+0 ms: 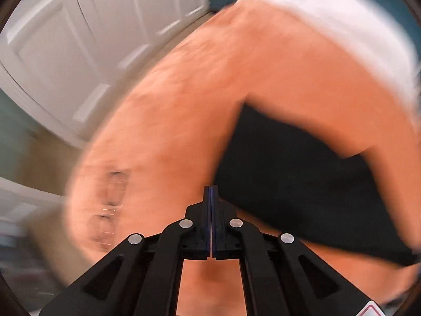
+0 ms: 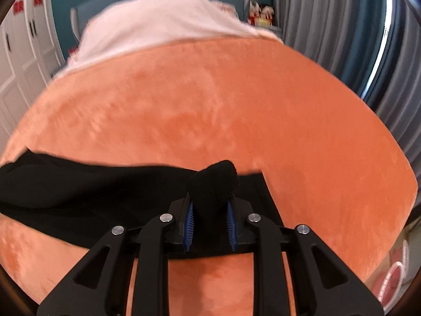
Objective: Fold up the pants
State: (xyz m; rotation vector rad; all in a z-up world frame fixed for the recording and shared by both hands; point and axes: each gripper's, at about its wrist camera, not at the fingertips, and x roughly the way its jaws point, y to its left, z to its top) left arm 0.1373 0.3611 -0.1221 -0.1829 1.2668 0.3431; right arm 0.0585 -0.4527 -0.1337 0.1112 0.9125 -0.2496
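Observation:
Black pants (image 2: 79,192) lie on an orange plush bed cover (image 2: 210,105). In the right wrist view they stretch from the left edge to my right gripper (image 2: 210,205), which is shut on a bunched fold of the black fabric that sticks up between the blue pads (image 2: 190,216). In the blurred left wrist view the pants (image 1: 302,184) lie to the right of my left gripper (image 1: 211,197). Its jaws are pressed together with nothing between them, over the orange cover (image 1: 184,105).
A white pillow or sheet (image 2: 158,26) lies at the far end of the bed. White panelled wardrobe doors (image 1: 79,39) stand to the left. Grey curtains (image 2: 342,39) hang at the right, with a teal wall and small figurines (image 2: 260,13) behind.

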